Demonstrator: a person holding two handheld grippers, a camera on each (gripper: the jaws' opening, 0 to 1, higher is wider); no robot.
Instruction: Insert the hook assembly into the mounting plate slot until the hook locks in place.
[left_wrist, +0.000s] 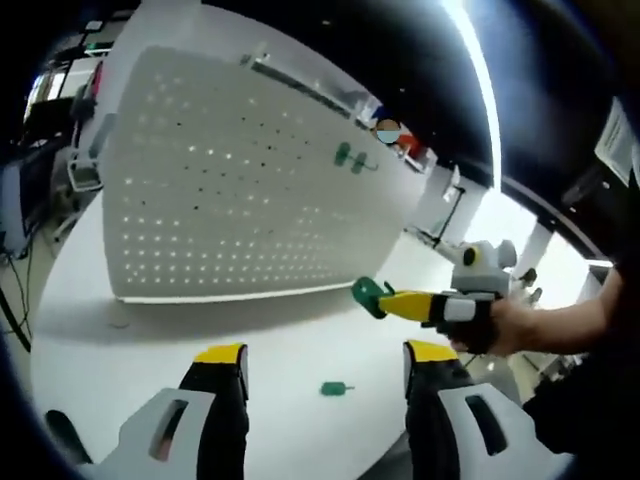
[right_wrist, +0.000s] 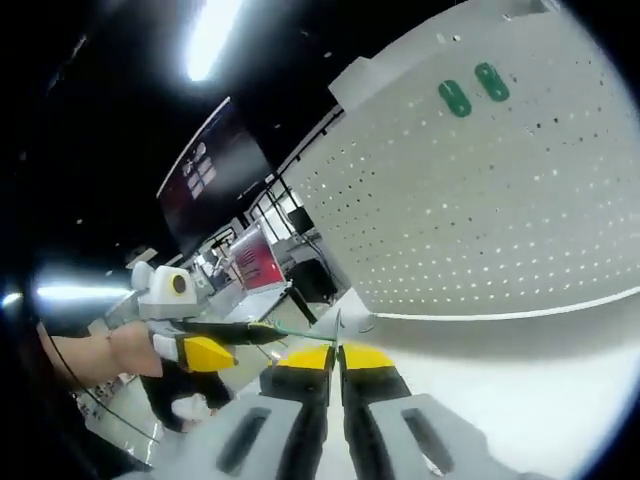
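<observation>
Holding green hook (left_wrist: 371, 296), right hand-held gripper (left_wrist: 392, 301) clamped near pegboard (left_wrist: 250, 180); left hand-held gripper (left_wrist: 325, 362) open above counter (left_wrist: 290, 340).

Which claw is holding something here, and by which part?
The right claw holds a green hook by one end, the rest sticking out toward the white pegboard. The left claw is open and empty; another green hook lies on the table.
</observation>
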